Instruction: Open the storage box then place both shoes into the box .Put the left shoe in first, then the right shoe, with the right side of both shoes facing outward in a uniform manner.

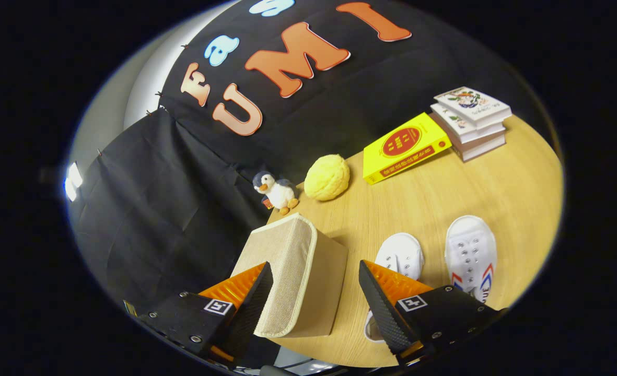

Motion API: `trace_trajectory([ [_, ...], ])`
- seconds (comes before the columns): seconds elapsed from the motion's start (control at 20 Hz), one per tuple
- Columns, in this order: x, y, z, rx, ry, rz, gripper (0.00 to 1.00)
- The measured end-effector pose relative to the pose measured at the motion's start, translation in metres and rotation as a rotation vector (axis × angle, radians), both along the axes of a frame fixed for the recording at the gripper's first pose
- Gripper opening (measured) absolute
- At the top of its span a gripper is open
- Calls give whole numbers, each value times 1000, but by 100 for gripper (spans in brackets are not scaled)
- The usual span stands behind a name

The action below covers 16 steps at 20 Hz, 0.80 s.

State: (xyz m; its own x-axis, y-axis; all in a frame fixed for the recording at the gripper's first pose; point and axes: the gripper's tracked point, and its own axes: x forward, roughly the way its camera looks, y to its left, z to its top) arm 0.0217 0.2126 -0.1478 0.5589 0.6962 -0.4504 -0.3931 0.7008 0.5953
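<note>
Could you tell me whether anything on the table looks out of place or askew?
Nothing stands out. The storage box sits closed between the open fingers, both shoes lie side by side beyond the right one, and the books are stacked neatly.

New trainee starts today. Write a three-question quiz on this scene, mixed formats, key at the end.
1. True or false: the lid of the beige storage box is already open.
2. Multiple choice: what sits between the toy penguin and the yellow book? A) a cup B) a yellow round plush C) a shoe
3. Short answer: what state is the tool in, and where are the two white shoes relative to its fingers?

Key: 1 false. 2 B. 3 Open, holding nothing, with the box's near edge between the fingers; both shoes lie on the wooden table beside the box, beyond the right finger.
</note>
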Motion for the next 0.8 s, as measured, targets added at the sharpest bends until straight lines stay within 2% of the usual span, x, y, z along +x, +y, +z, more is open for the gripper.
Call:
trace_trajectory([
  [0.4,-25,57,-41,84,192,217,98],
  [0.8,-30,82,-46,181,283,278,96],
])
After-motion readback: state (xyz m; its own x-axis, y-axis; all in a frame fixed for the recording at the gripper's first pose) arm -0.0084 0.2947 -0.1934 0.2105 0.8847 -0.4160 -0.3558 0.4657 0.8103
